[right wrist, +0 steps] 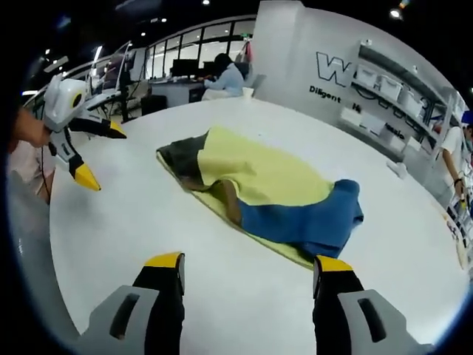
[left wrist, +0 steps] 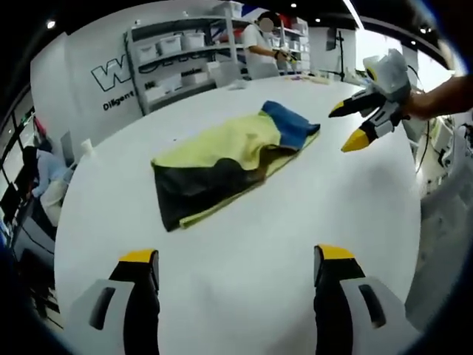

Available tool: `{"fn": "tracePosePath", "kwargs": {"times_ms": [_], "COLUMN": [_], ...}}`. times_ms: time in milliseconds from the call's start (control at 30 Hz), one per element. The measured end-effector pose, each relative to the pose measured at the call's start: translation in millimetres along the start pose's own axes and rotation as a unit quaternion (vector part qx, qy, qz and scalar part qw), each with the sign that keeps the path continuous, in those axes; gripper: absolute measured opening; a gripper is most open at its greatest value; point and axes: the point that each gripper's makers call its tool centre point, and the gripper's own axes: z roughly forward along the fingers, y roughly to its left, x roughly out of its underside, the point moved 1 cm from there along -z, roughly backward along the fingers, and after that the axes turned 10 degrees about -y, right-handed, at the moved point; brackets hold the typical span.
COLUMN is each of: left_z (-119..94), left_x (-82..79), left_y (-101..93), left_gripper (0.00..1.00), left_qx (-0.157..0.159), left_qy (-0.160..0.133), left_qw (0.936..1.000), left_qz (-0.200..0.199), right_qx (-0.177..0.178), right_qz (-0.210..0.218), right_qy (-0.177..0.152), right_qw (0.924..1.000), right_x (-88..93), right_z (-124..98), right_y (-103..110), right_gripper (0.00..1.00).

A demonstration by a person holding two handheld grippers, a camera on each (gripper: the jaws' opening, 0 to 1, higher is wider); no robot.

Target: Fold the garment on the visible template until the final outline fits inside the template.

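Observation:
A folded garment [left wrist: 229,166] in yellow, black and blue lies on the round white table [left wrist: 244,251]; its black end faces me and its blue end points away in the left gripper view. My left gripper [left wrist: 236,268] is open, hanging over bare table short of the black end. The right gripper [left wrist: 353,124] shows at the right of that view, held open in a hand beside the blue end. In the right gripper view the garment [right wrist: 259,185] has its blue end nearest. My right gripper [right wrist: 247,270] is open just short of it. The left gripper [right wrist: 92,151] hovers open at the left.
White shelving with bins [left wrist: 185,63] stands behind the table, and a person [left wrist: 262,44] works there. A wall with lettering [right wrist: 347,78] lies past the table. Another person [right wrist: 225,74] sits at desks in the background. Bare table surrounds the garment on all sides.

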Motion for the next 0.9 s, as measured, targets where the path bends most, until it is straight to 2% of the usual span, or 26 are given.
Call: {"fn": "tracePosePath", "kwargs": {"times_ms": [367, 467, 700, 900], "left_z": [19.7, 25.0, 42.4, 55.4], "left_x": [-5.5, -3.6, -4.1, -5.5], "left_y": [2.9, 6.9, 14.2, 17.8], "left_gripper": [0.82, 0.81, 0.72, 0.64], "left_qx": [0.012, 0.013, 0.019, 0.027], "left_qy": [0.001, 0.005, 0.013, 0.018], "left_qw": [0.9999, 0.9999, 0.9997, 0.9994], "left_qz": [0.006, 0.001, -0.003, 0.009], "right_qx": [0.0, 0.0, -0.008, -0.024], "right_qz": [0.015, 0.019, 0.029, 0.018], "right_qy": [0.019, 0.027, 0.041, 0.051], "right_qw": [0.9997, 0.9994, 0.9987, 0.9982], "right_x": [10.2, 12.8, 17.9, 20.2], "right_z": [14.3, 18.0, 33.2, 46.0], "right_y": [-15.4, -20.7, -25.5, -20.6], "right_gripper": [0.66, 0.58, 0.48, 0.39]}}
